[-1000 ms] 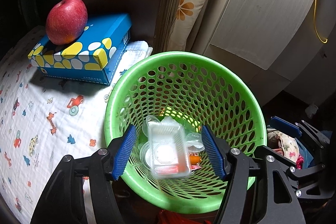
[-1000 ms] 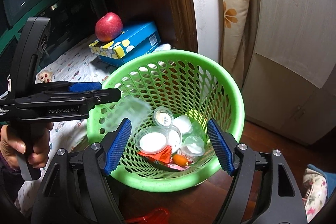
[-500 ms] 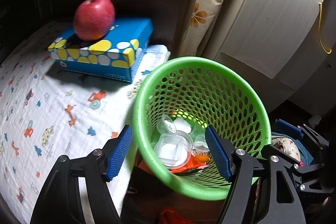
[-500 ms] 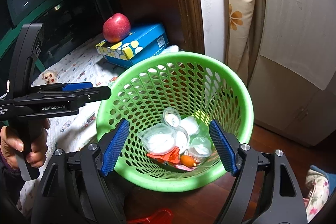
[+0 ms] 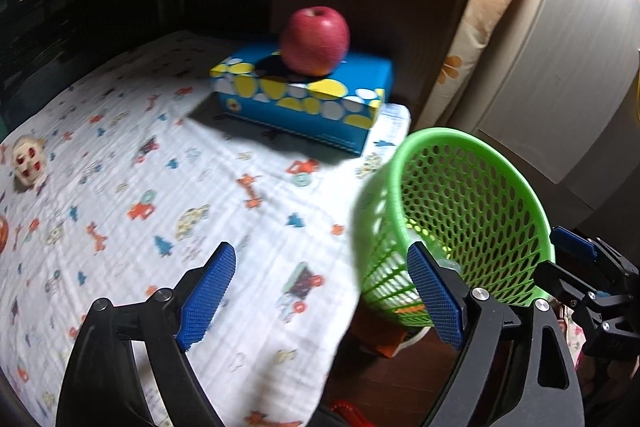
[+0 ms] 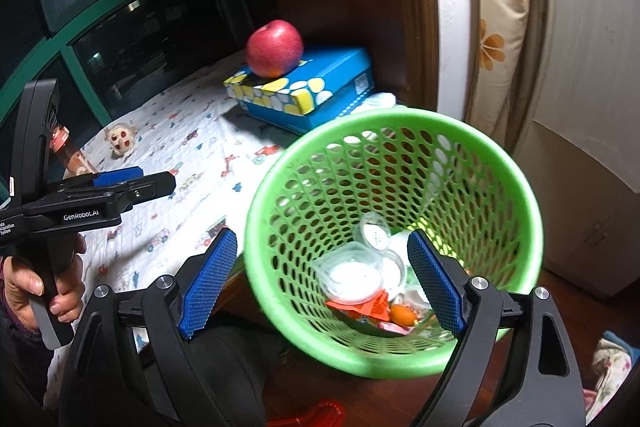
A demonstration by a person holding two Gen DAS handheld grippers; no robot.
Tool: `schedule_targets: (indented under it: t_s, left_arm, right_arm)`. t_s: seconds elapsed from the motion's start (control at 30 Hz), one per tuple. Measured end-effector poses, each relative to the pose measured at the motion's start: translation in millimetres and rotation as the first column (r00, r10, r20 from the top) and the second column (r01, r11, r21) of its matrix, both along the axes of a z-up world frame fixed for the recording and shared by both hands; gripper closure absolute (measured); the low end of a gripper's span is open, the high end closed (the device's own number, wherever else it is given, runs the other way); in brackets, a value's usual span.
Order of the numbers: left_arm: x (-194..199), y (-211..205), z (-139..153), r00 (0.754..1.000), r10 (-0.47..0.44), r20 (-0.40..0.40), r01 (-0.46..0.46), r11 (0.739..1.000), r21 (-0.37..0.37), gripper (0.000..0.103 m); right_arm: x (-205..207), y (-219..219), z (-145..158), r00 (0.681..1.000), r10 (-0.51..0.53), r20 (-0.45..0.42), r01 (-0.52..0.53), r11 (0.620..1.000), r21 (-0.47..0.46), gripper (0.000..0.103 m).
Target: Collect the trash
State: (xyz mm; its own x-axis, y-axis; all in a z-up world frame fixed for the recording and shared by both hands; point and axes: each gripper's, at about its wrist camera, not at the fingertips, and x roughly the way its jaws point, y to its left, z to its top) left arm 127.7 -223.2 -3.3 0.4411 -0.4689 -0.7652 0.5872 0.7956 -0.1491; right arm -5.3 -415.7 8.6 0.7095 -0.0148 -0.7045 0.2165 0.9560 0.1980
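A green mesh basket (image 6: 516, 195) stands on the floor beside the low table; it also shows in the left wrist view (image 5: 528, 203). Inside lie clear plastic cups and lids (image 6: 352, 273) and orange wrappers (image 6: 370, 309). My left gripper (image 5: 320, 295) is open and empty, over the patterned cloth (image 5: 160, 187) left of the basket. It shows from the side in the right wrist view (image 6: 120, 183). My right gripper (image 6: 320, 283) is open and empty, just above the basket's near rim. A small pale skull-like piece (image 5: 28, 159) lies at the cloth's far left.
A red apple (image 5: 314, 41) sits on a blue spotted tissue box (image 5: 308, 95) at the back of the cloth. A reddish bottle (image 6: 66, 151) stands at the far left edge. A floral cushion (image 6: 496, 27) and a pale cabinet (image 6: 592, 67) stand behind the basket.
My left gripper has swung left, away from the basket and over the cloth. The clear tray it dropped now lies in the basket. My right gripper has shifted slightly left.
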Motion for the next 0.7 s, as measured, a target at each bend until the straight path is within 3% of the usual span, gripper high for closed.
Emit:
schedule_targets:
  t_s: [0.27,0.7]
  left_arm:
    - [3,60,3,0.992,0.129,0.014,-0.129,0.992,0.003,0.012]
    - [-3,138,12,0.952,0.301,0.058,-0.303,0.953,0.027,0.009]
  right_arm:
    - [22,35,3,0.997,0.079,0.005,-0.08,0.997,0.008,0.015]
    - [48,83,13,0.984,0.175,0.028,-0.175,0.984,0.011,0.01]
